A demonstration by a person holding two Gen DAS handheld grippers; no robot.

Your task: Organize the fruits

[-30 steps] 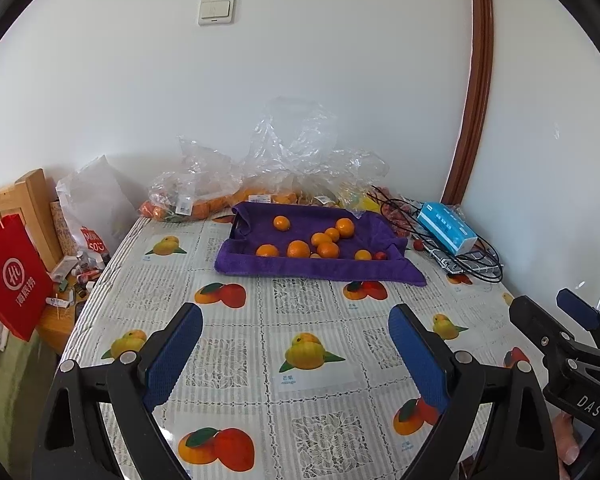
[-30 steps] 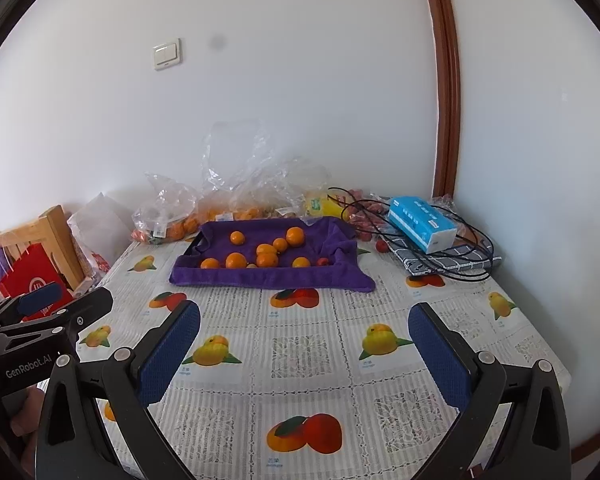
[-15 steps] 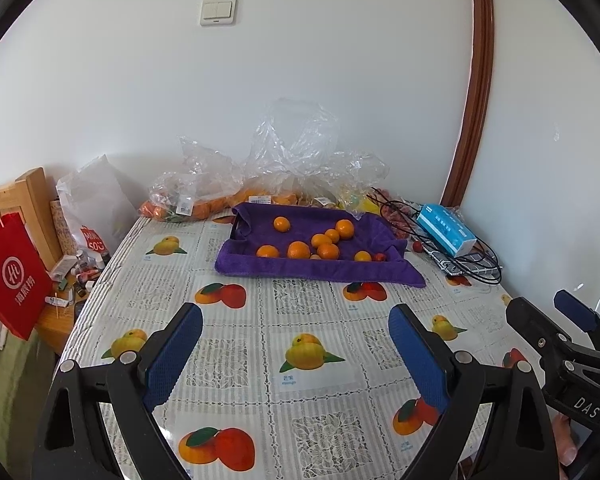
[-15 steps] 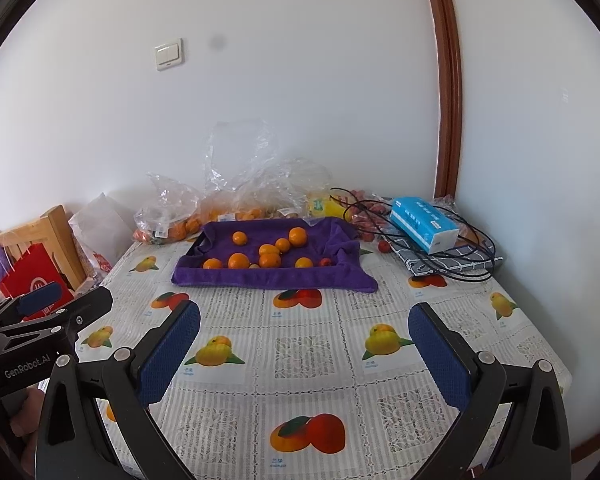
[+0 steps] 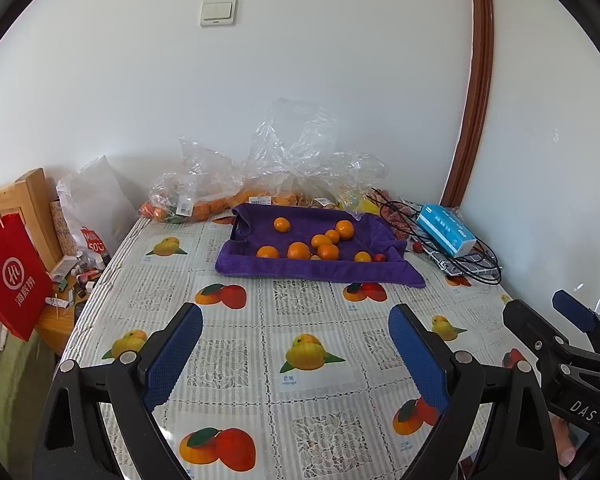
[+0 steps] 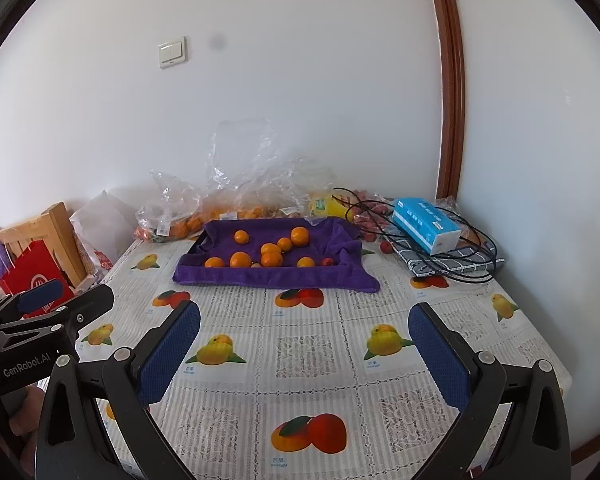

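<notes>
A: What do I have on the left wrist camera?

B: My left gripper (image 5: 296,350) hangs over the near part of the fruit-print tablecloth (image 5: 260,308), fingers spread wide with nothing between the blue pads (image 5: 172,354). The oranges (image 5: 298,251) lie loose on a purple towel (image 5: 319,272) at the far side of the table, well apart from the pads. One orange (image 5: 282,225) sits alone toward the back of the towel; a small red fruit (image 5: 378,257) lies at its right front corner. Behind the towel, clear plastic bags (image 5: 288,160) hold more fruit against the wall. A blue tissue box (image 5: 445,230) rests to the right, among black cables (image 5: 475,268). At the right edge I see my right gripper (image 5: 555,316) from the side.

A: And the right wrist camera?

B: My right gripper (image 6: 303,348) is also gaping, pads (image 6: 439,360) wide apart and empty, above the tablecloth (image 6: 303,356). The towel (image 6: 276,276) with its oranges (image 6: 240,259) lies ahead, slightly left of centre. The tissue box (image 6: 425,224) sits far right on a folded checked cloth (image 6: 447,266). My left gripper (image 6: 56,300) shows at the left edge; from here I cannot tell its spread. A red paper bag (image 6: 32,276) stands beyond it, off the table.
</notes>
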